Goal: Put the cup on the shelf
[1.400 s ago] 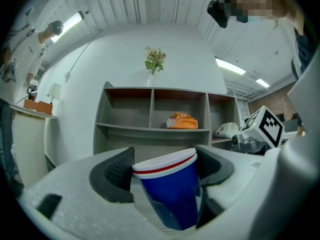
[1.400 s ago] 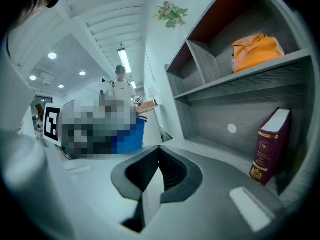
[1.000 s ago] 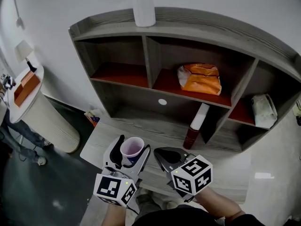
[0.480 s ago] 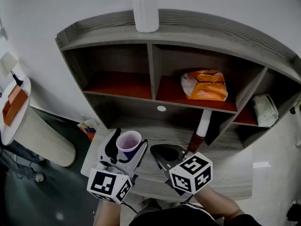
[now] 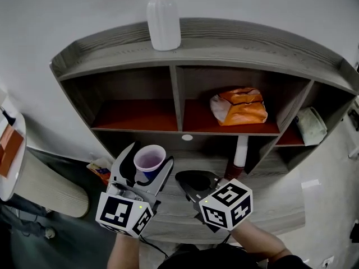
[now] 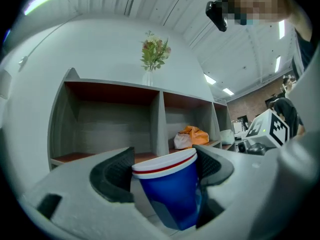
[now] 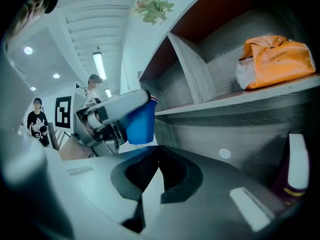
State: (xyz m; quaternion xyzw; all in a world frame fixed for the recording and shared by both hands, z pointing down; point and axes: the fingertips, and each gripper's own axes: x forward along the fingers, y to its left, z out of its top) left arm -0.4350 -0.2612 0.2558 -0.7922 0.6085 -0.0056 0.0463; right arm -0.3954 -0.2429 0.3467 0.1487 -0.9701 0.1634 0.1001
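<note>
Blue cup (image 6: 170, 194): upright, tilted slightly, between the jaws of the left gripper (image 6: 167, 171), rim standing just above them.
Grip: jaws set wide, ribbed dark pads pressed on the cup's two sides; cup held clear of any surface, in front of the shelf (image 5: 235, 43), below its left compartment.
Cup make: tapered, smooth wall, white rim with a red band, pale purple inside from above.
Other tool: right gripper (image 7: 157, 171), jaws together, nothing between them, just right of the cup.
Shelf make: grey wood grain, curved top, reddish-brown boards, upright dividers.
Shelf load: white vase (image 5: 163, 21) on top; crumpled orange bag (image 5: 240, 106) in the middle compartment.
</note>
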